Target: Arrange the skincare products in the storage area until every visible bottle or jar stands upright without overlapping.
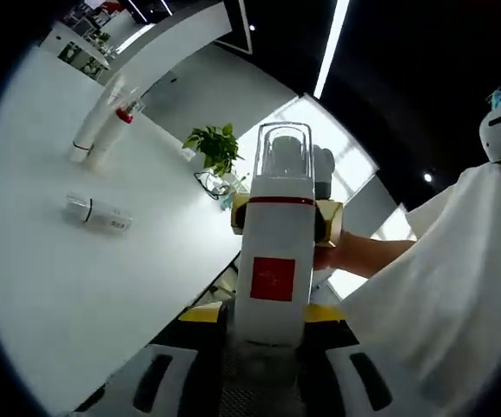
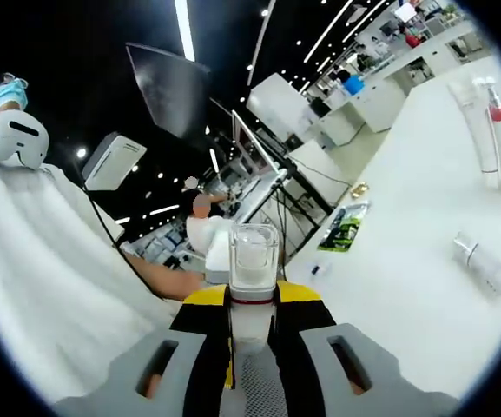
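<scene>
Both grippers (image 1: pixel 272 334) (image 2: pixel 252 334) pinch one white bottle (image 1: pixel 274 252), lifted off the table (image 1: pixel 50 287), probably to stand it by the upright tubes (image 1: pixel 102 130).

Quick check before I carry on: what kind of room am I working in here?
Probably an open-plan office or lab. A long white table carries the skincare bottles, a potted plant stands at its far edge, and rows of desks run under ceiling strip lights.

A white table (image 1: pixel 76 287) carries one toppled bottle (image 1: pixel 98 213) and two standing tubes (image 1: pixel 102 130).
</scene>
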A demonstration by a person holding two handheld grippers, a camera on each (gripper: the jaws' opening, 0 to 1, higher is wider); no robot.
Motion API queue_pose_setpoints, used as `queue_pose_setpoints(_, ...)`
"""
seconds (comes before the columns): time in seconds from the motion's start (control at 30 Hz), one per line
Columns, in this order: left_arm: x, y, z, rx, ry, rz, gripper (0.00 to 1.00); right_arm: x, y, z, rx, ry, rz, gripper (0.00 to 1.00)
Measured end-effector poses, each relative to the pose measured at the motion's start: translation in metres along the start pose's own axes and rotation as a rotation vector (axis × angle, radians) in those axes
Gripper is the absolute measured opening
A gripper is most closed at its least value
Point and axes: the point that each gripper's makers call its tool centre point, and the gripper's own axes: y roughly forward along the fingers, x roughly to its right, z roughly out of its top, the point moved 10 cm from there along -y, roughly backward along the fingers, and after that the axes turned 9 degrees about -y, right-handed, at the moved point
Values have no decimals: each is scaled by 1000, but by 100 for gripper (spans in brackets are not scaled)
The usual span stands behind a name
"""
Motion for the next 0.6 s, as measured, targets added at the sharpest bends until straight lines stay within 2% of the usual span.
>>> queue_pose_setpoints(0.23, -1, 1, -2, -23, -2, 4, 26, -2, -5, -6, 18, 46, 1, 18)
queue_pose_setpoints(0.43, -2, -2, 1, -5, 17, 46, 26, 0, -5, -8, 48, 96, -43, 18)
queue_pose_setpoints(0.6, -5, -3, 1, -4, 42, 116, 25, 1, -1, -12, 59, 129, -101, 20)
